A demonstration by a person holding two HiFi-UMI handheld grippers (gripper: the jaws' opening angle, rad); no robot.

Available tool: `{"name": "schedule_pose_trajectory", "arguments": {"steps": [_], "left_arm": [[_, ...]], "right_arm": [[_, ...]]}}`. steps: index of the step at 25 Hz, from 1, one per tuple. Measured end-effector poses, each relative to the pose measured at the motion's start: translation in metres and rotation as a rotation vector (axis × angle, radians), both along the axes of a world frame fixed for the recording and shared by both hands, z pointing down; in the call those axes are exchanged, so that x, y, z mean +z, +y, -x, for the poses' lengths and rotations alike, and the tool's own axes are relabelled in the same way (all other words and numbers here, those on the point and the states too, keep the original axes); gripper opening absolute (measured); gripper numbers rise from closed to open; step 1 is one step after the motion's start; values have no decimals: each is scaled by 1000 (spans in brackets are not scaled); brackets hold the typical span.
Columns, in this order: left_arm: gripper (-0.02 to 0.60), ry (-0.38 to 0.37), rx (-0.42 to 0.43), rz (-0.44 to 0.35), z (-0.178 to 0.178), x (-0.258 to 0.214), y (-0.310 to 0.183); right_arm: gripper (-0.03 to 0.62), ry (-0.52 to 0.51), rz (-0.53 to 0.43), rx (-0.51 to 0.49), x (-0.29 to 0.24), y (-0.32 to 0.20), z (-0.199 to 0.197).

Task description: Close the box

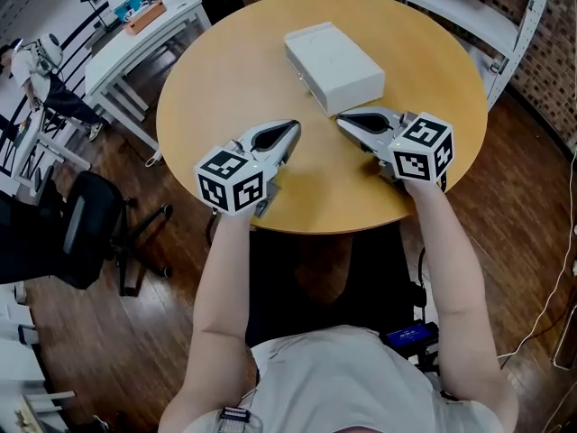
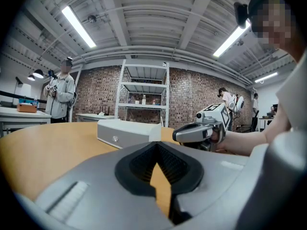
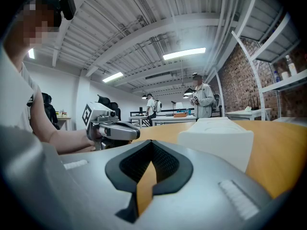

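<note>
White box: on the far half of the round table, top flat and down, just past both claws, touching neither.
Wooden table: round and light brown, with the box and both grippers over it.
Left gripper: low over the table, tip aimed up toward the box's near corner; claw pressed together with nothing in it, only a thin slit of table showing between the black pads.
Right gripper: low over the table, just beside the box's near corner, tip aimed across at the left one; claw pressed together too, pinching nothing.
Touching the table or not: cannot tell for either gripper.
Two tips: near each other but apart, a strip of table between them.
Only in the head view: both bare arms from above, the whole box top, the dark wood floor, a black office chair at the left, a white desk far back.
Only in the left gripper view: the box's long side with a small round spot on it, a brick wall, a white shelf rack, a standing person in a grey coat.
Only in the right gripper view: the box's short end, big and close at the right, and other people standing far back by desks.
</note>
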State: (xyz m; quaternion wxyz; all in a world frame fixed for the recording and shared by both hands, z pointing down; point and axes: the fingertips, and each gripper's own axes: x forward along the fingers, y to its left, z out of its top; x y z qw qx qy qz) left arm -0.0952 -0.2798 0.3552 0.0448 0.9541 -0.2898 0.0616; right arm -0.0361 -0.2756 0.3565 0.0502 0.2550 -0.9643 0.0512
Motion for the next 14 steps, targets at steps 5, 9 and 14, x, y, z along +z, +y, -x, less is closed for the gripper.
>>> {"name": "schedule_pose_trajectory", "arguments": {"steps": [5,9,14], "left_arm": [[0,1,0,-1,1,1,1],[0,2,0,-2,2,-1,0],[0,1,0,1,2,1,-1]], "right_arm": [[1,1,-1,1,1,1,0],[0,2,-2,0,0,0,1],[0,1,2,-2,1,-1,2]]}}
